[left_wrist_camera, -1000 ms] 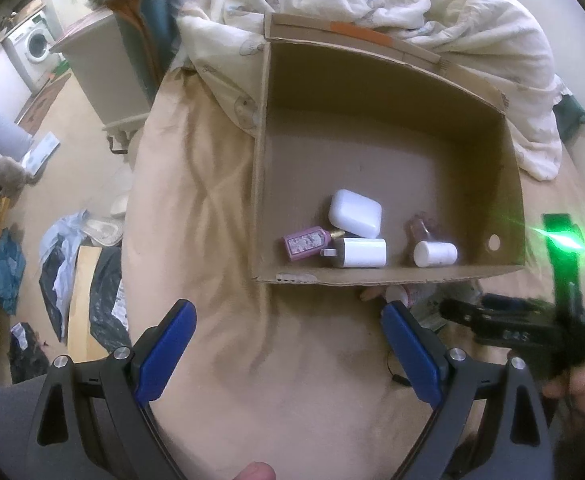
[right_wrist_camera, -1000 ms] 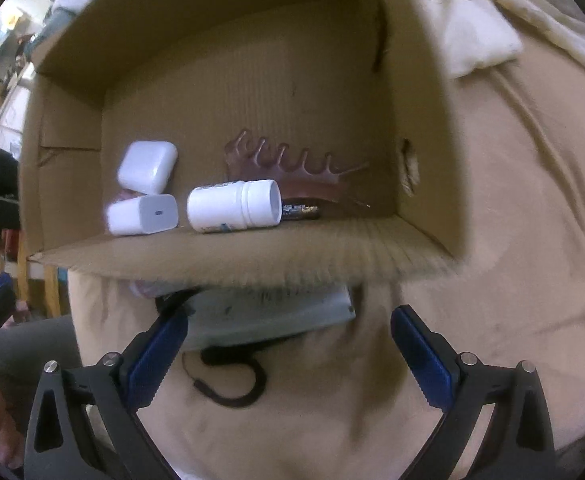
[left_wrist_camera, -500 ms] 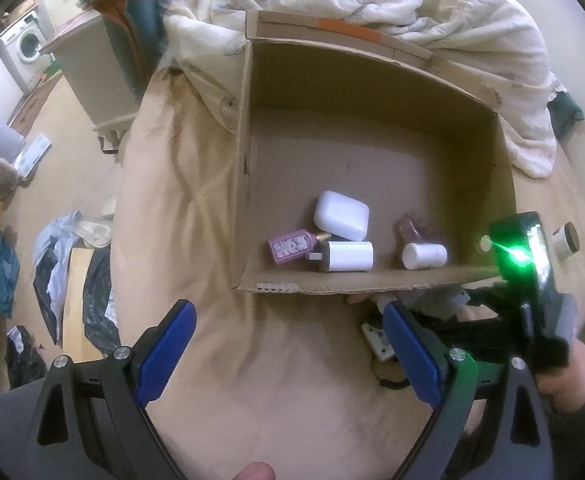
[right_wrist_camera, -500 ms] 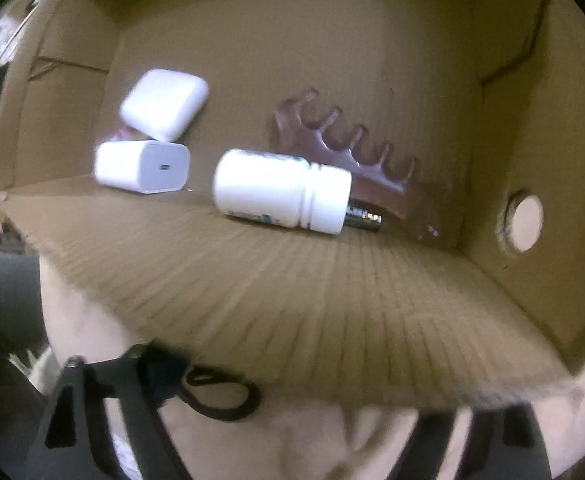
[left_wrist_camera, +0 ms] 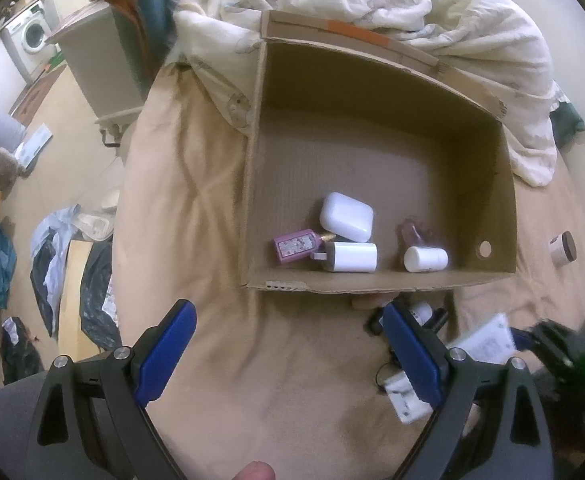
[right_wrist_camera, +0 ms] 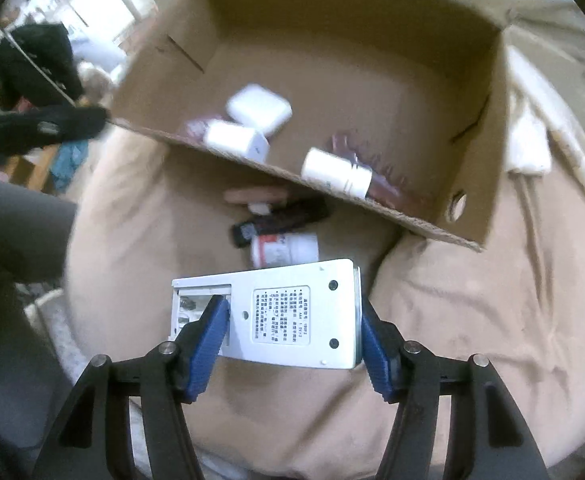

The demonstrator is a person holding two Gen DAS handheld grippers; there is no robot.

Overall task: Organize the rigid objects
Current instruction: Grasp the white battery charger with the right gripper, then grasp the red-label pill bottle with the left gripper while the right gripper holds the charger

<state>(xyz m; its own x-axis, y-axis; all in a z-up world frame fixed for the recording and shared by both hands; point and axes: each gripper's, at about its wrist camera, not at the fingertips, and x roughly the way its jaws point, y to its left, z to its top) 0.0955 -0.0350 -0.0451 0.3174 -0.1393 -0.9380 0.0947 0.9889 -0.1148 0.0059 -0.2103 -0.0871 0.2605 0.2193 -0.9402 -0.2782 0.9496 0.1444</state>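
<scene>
An open cardboard box (left_wrist_camera: 376, 280) lies on the beige bed. Inside it are a white earbud case (left_wrist_camera: 346, 216), a white charger plug (left_wrist_camera: 352, 257), a purple perfume bottle (left_wrist_camera: 294, 245), a white pill bottle (left_wrist_camera: 426, 259) and a dark red comb (left_wrist_camera: 412, 234). My right gripper (right_wrist_camera: 292, 308) is closing, its blue pads pressing on a flat white device (right_wrist_camera: 288, 312) raised above the sheet in front of the box (right_wrist_camera: 412, 224). My left gripper (left_wrist_camera: 286, 312) hangs open over bare sheet, nothing between its fingers.
On the sheet before the box lie a red-labelled white bottle (right_wrist_camera: 284, 248), a black item (right_wrist_camera: 280, 220) and a pink stick (right_wrist_camera: 256, 196). A small jar (left_wrist_camera: 563, 248) stands right of the box. A crumpled duvet (left_wrist_camera: 372, 4) lies behind it; the cluttered floor drops off left.
My right gripper closed from wide open onto the white device, rolled and rose with it, drawing back from the box. The left gripper stayed where it was.
</scene>
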